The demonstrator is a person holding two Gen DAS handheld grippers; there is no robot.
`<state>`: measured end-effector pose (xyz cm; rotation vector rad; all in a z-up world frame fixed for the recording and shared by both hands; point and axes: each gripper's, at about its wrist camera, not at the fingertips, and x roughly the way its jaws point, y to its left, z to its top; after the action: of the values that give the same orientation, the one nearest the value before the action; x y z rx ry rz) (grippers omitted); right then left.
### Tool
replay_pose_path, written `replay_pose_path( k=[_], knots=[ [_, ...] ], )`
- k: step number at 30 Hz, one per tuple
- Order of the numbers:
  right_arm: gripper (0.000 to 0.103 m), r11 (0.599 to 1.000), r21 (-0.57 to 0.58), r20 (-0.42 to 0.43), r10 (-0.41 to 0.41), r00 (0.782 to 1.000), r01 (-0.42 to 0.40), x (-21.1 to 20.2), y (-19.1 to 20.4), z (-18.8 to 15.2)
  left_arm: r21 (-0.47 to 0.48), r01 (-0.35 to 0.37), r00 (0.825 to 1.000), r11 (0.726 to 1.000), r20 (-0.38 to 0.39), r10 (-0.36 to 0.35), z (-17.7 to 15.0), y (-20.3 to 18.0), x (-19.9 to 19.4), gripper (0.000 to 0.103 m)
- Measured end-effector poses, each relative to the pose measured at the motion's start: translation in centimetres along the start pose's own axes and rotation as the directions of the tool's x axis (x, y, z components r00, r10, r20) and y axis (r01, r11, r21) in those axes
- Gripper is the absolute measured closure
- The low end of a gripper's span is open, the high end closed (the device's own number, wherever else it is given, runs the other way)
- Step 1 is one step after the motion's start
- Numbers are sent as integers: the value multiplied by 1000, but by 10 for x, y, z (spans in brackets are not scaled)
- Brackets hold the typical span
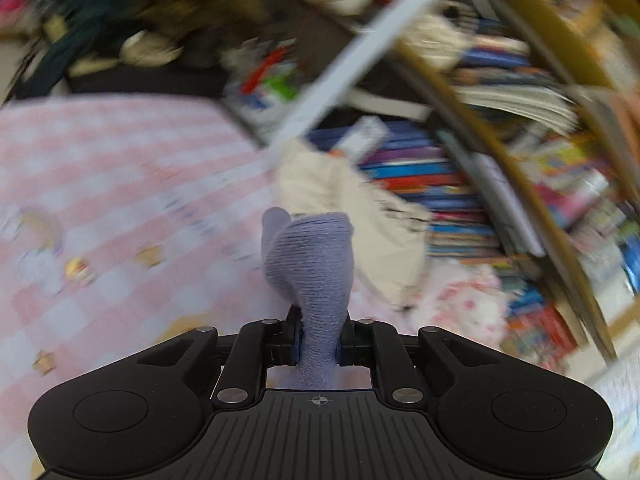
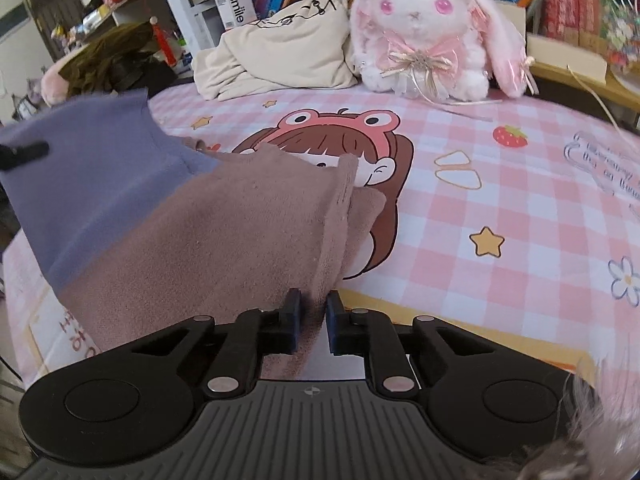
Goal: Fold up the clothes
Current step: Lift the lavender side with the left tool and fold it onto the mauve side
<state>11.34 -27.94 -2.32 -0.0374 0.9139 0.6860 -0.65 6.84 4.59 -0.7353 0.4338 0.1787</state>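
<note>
**Two-tone garment held aloft over the pink checked bedspread**

I have the two-tone garment point(image 2: 168, 216) lifted clear above the bedspread point(image 2: 500, 184), one end in each tool. My right gripper point(image 2: 312, 320) pinches the mauve-brown hem edge between nearly closed jaws; my left gripper point(image 1: 320, 338) is clamped on a bunched lavender ribbed end that stands up past its fingers. In the right view the cloth stretches away to the left of the frog-hood cartoon printed on the bedspread, part of it covering the cartoon's face.

Risks as I judge them: the right grip holds only a thin edge, so a sharp tug could pull it free and drop that end in a heap. The left view is heavily motion-blurred, suggesting a fast swing; that speed could twist the cloth or carry it toward the clutter behind the cartoon.

Count: one garment in two colours, two grippers, one plush rabbit point(image 2: 428, 28), one cream cloth bag point(image 2: 280, 52) just left of the rabbit, both beyond the cartoon. The bookshelf's point(image 1: 460, 184) books are too many and too blurred to count.
</note>
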Motion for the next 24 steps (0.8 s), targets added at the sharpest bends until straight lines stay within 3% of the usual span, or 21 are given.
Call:
replay_pose_path(
  k=[5,8,10,12,15,17,19,20,21,24],
  knots=[
    [90,999,31,1,39,999,-39,-1,-9,-1,212,62,998,975,-29,-57,-11,-72,1,90],
    [90,998,40,1,56,998,-56,0,-12,-1,379,72,996,923,-79,-46,-40,-113,7,89],
    [90,996,53,-1,69,998,-69,0,-15,-1,560,77,988,825,-152,10,-77,-139,19,87],
    [90,993,74,-3,89,996,-89,0,-19,-1,716,98,972,692,-219,88,-116,-158,33,84],
    [90,988,102,-10,114,993,-112,2,-25,-1,860,135,941,492,-267,208,-173,-165,52,82],
    [90,986,112,-14,124,992,-122,2,-27,0,897,135,938,420,-253,239,-190,-163,57,80],
    [90,984,122,-15,133,991,-130,2,-28,0,901,133,939,413,-248,238,-191,-162,58,80],
    [90,983,127,-14,136,991,-134,3,-29,-1,887,132,940,443,-254,229,-186,-160,56,81],
    [90,982,131,-14,140,990,-137,3,-30,-1,864,128,941,487,-261,215,-179,-158,54,81],
    [90,979,141,-13,150,989,-147,3,-32,-2,746,119,954,656,-270,134,-152,-151,43,82]
  ],
)
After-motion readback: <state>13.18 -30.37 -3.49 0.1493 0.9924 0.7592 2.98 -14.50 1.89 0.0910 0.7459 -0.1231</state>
